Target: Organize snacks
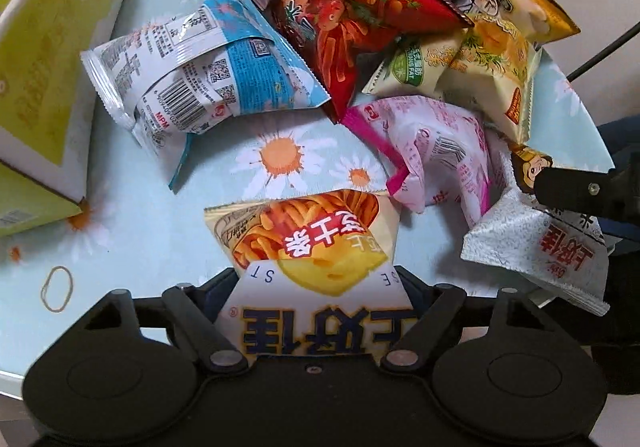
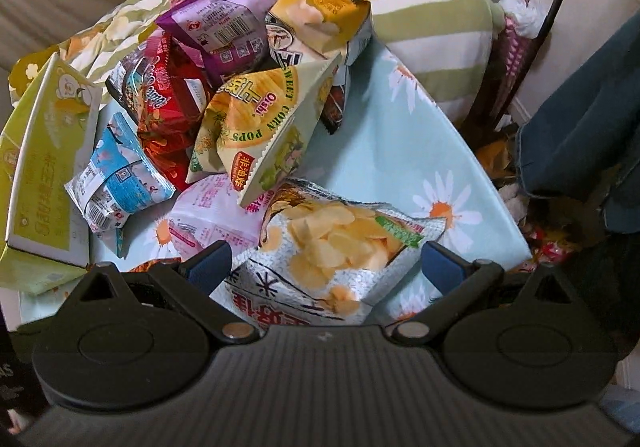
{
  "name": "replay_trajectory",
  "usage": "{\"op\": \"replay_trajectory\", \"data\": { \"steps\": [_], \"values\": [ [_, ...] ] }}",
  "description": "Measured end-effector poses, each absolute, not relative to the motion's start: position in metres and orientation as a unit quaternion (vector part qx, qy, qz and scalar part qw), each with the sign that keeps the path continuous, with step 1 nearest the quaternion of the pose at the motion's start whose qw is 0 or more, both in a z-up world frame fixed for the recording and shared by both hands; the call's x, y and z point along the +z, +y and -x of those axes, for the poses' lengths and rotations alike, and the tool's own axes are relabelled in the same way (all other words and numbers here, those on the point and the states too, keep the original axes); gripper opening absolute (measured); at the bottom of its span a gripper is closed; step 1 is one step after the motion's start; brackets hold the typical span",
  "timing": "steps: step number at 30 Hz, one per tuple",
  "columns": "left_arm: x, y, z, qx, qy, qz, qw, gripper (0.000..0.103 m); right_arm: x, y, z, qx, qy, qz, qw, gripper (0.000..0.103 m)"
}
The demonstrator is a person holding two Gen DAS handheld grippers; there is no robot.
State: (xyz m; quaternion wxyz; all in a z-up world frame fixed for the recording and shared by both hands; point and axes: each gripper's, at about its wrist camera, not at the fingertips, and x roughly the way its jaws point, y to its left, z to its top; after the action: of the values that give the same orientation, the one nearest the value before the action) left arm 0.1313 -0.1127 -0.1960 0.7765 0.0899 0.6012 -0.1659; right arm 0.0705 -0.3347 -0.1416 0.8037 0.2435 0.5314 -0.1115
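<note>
Daisy-print table (image 1: 140,231) carries a heap of snack bags (image 1: 360,7), yellow box (image 1: 36,87) at its left edge. Left gripper (image 1: 318,279) pinches the cheese-stick bag (image 1: 316,239) near the table's front. Right gripper (image 2: 324,259), fingers wide, straddles the chip bag (image 2: 328,247); contact unclear.

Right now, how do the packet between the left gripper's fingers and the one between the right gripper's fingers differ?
The cheese-stick packet is cream and pictures orange sticks; the chip packet is silver-white and pictures pale round chips. The first lies apart from the pile, the second against the pink packet. Both lie on the daisy cloth.
</note>
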Motion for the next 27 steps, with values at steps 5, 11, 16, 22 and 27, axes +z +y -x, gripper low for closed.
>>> {"op": "replay_trajectory", "data": {
  "steps": [5, 11, 16, 22, 27],
  "values": [
    [-0.195, -0.11, -0.133, -0.167, 0.591, -0.095, 0.784, 0.075, -0.15, -0.336, -0.074, -0.113, 0.537, -0.252, 0.797, 0.103],
    [-0.188, -0.106, -0.138, -0.161, 0.587, -0.088, 0.789, 0.073, -0.157, -0.338, -0.081, -0.115, 0.544, -0.255, 0.791, 0.103],
    [-0.18, -0.104, -0.137, -0.158, 0.579, -0.087, 0.795, 0.072, -0.166, -0.342, -0.084, -0.115, 0.549, -0.263, 0.785, 0.103],
    [-0.17, -0.108, -0.132, -0.158, 0.567, -0.09, 0.803, 0.072, -0.173, -0.34, -0.084, -0.097, 0.561, -0.251, 0.783, 0.078],
    [-0.157, -0.111, -0.126, -0.158, 0.556, -0.09, 0.811, 0.072, -0.165, -0.337, -0.08, -0.092, 0.557, -0.247, 0.788, 0.072]
  ]
}}
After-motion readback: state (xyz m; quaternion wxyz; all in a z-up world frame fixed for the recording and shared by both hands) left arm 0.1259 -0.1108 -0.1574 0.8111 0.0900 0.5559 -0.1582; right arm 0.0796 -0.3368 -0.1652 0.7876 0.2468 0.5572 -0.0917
